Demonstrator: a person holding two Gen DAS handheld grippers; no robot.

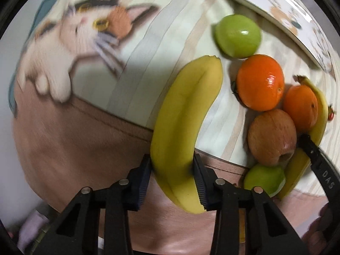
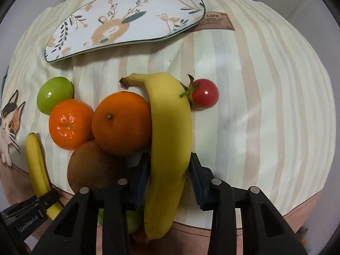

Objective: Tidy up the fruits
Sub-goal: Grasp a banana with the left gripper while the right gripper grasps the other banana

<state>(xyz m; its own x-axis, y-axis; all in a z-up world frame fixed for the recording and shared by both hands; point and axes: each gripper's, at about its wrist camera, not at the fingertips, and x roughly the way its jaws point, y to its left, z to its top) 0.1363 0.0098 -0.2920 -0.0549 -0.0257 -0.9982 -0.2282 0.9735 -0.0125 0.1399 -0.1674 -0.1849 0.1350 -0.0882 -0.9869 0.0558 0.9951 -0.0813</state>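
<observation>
Both tongs, left (image 1: pixel 172 178) and right (image 2: pixel 169 178), clench soft, bruise-prone bananas (image 1: pixel 180 127) (image 2: pixel 170 138) near the lower end, above the counter (image 2: pixel 255 106).

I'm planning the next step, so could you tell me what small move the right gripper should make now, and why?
Probably lift the right gripper a little, straight up. Its fingers sit on either side of a banana, seemingly closed on it. That banana leans against an orange and touches the tomato; lifting first avoids dragging them before heading to the empty plate.
</observation>
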